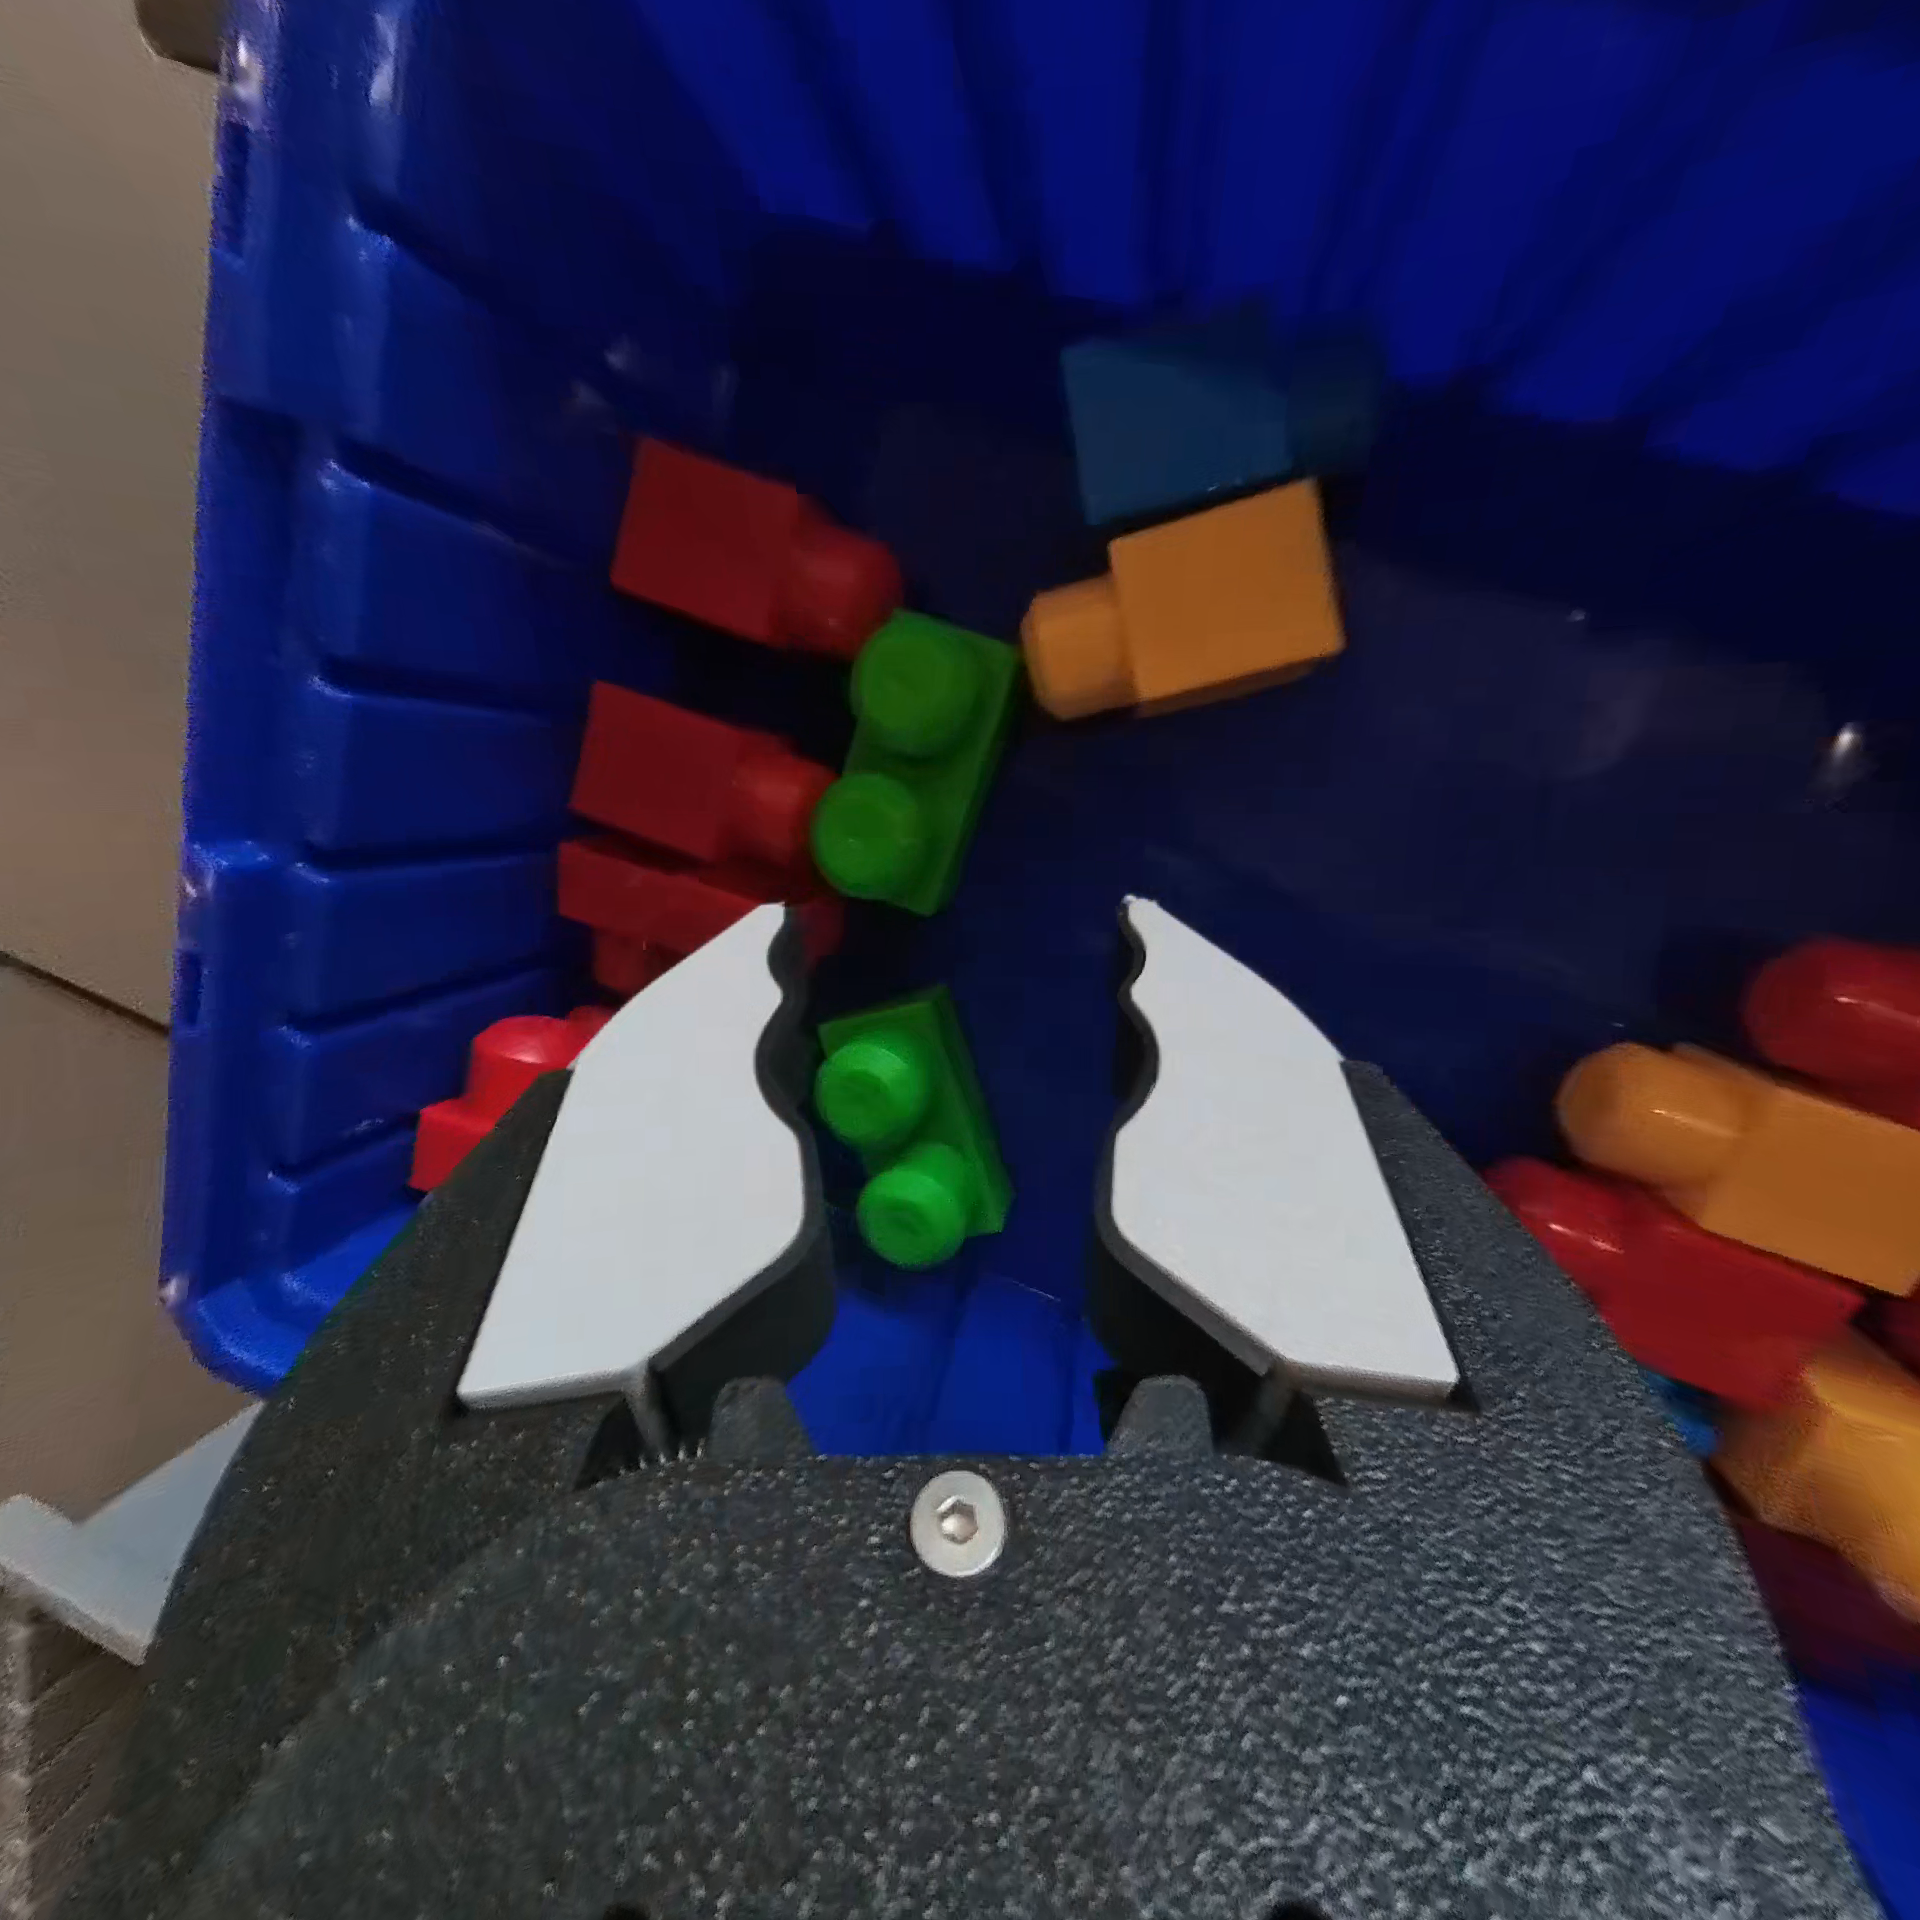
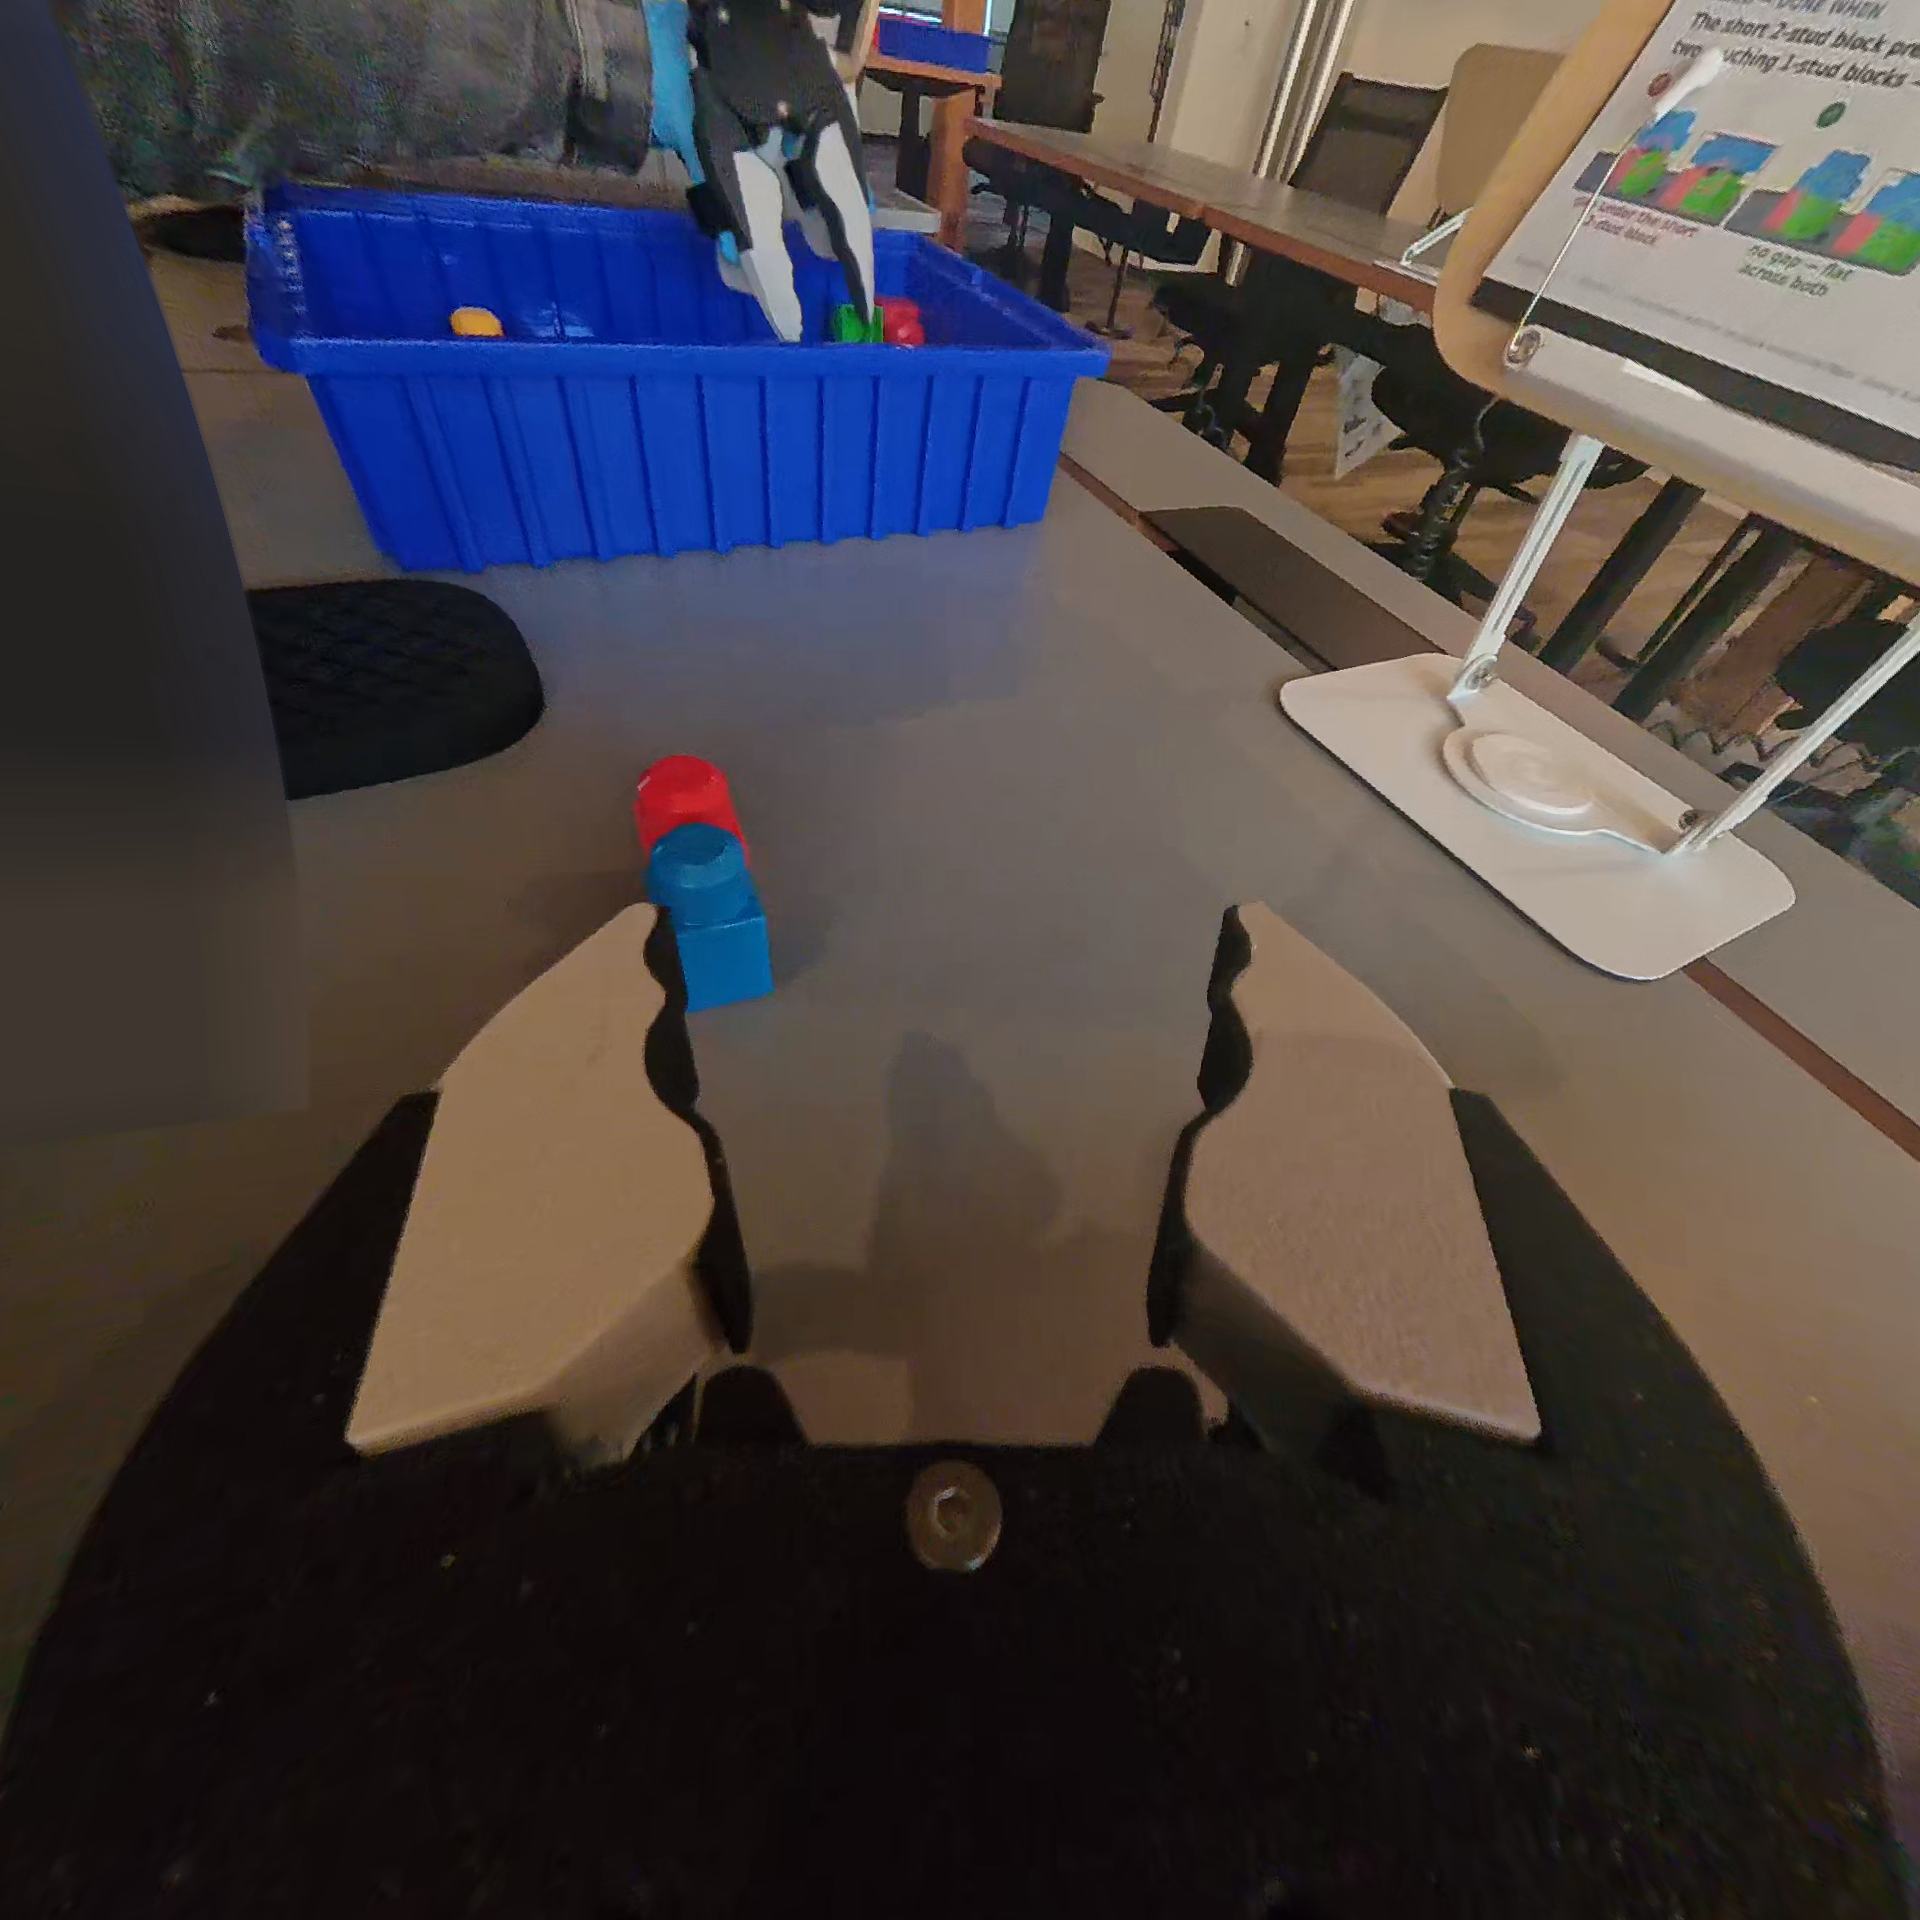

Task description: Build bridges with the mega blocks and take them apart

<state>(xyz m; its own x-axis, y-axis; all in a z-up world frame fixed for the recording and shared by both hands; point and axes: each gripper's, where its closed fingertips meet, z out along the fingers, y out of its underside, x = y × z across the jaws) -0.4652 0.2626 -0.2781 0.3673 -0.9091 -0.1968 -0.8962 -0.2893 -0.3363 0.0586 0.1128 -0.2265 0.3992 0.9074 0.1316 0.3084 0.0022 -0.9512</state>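
Observation:
My left gripper (image 1: pixel 951 914) is open and points down into the blue bin (image 1: pixel 343 935). A flat green two-stud block (image 1: pixel 914 1122) lies on the bin floor between its fingers, untouched. A second green two-stud block (image 1: pixel 920 764) lies just beyond the fingertips. My right gripper (image 2: pixel 940 914) is open and empty above the grey table (image 2: pixel 1039 790). A blue one-stud block (image 2: pixel 717 925) and a red one-stud block (image 2: pixel 681 800) stand touching each other just ahead of its left finger. The left gripper also shows in the right wrist view (image 2: pixel 821 322), inside the bin (image 2: pixel 675 457).
The bin holds several red blocks (image 1: pixel 727 551), orange blocks (image 1: pixel 1195 613) and a dark blue block (image 1: pixel 1195 426). More red and orange blocks are piled at the bin's right (image 1: pixel 1745 1174). A black pad (image 2: pixel 384 675) lies left on the table; a white stand (image 2: pixel 1538 821) with an instruction sheet stands right.

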